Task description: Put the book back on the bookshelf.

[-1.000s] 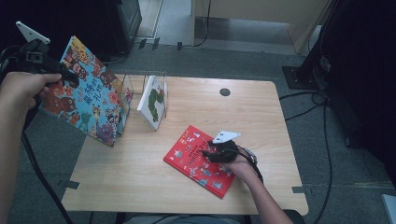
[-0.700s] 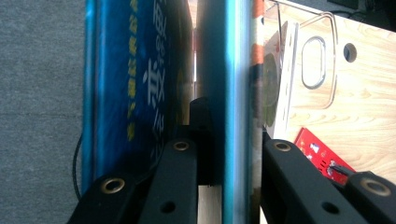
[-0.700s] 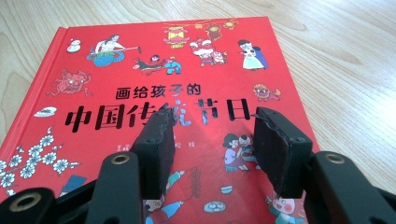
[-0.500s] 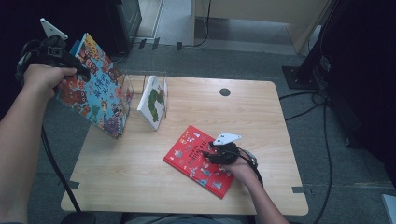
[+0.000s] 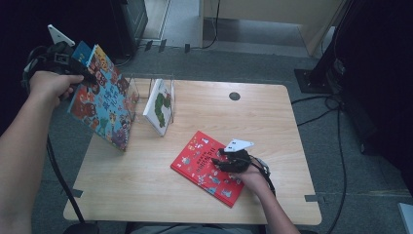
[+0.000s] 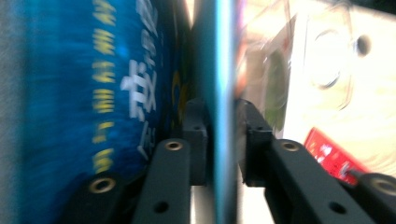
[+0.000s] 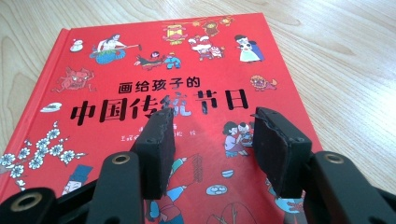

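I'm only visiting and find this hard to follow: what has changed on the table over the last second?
The left tongs, shut on the blue picture book, have carried it up and toward the clear rack; its lower edge now sits at the table's left edge. The right tongs stayed open over the red book, which lies where it was. The white book in the rack hasn't moved.

Blue book [image 6: 116, 107] cover lettering, blurred beyond reading

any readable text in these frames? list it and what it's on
"画给孩子的" – small upper title line on the red book, flat on the table.
"中国传统节日" – large title line below it, part hidden by the right gripper.
Small print under the title: too small to read.
Blue book clamped in the left gripper: white and yellow characters, too blurred.
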Motion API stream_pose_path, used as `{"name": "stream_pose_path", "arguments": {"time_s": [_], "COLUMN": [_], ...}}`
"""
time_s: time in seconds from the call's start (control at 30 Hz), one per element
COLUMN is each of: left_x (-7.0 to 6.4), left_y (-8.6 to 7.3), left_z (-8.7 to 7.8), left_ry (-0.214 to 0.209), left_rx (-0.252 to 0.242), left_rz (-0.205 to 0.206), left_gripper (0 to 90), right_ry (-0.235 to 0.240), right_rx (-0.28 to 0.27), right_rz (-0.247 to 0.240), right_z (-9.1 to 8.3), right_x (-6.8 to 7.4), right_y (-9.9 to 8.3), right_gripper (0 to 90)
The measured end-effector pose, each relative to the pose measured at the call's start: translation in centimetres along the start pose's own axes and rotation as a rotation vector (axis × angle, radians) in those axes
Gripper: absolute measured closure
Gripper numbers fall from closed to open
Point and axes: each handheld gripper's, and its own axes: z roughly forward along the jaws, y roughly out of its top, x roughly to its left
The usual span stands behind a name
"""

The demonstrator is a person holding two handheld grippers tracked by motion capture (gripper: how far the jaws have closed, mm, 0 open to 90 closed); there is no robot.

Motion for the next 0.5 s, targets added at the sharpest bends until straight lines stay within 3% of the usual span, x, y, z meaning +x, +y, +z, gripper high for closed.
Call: {"name": "stream_pose_path", "arguments": {"time_s": [0.07, 0.13, 0.27, 0.33, 0.4, 0.5], "left_x": [0.1, -0.1, 0.1, 0.3, 0.2, -0.4], "left_y": [-0.1, -0.1, -0.1, -0.2, -0.3, -0.7], "left_z": [-0.7, -1.3, -2.7, -3.8, -4.4, -4.4], "left_ry": [-0.010, 0.002, 0.048, 0.001, -0.015, -0.053], "left_rx": [-0.016, 0.000, -0.022, -0.073, -0.107, -0.094], "left_rz": [0.011, 0.022, 0.026, 0.017, 0.029, 0.065], "left_gripper": [75.0, 70.7, 64.4, 64.9, 65.4, 64.2], "right_ry": [0.005, 0.011, 0.020, 0.022, 0.024, 0.033], "right_rx": [-0.001, -0.009, -0.013, -0.012, -0.013, -0.014], "right_rz": [0.016, 0.023, 0.035, 0.039, 0.045, 0.065], "right_z": [0.0, 0.0, 0.0, -0.1, -0.1, -0.1], "right_x": [0.0, -0.2, -0.3, -0.3, -0.3, -0.5], "right_y": [0.0, -0.1, -0.1, -0.1, -0.1, -0.1], "right_gripper": [48.5, 48.5, 48.6, 48.5, 48.5, 48.9]}}
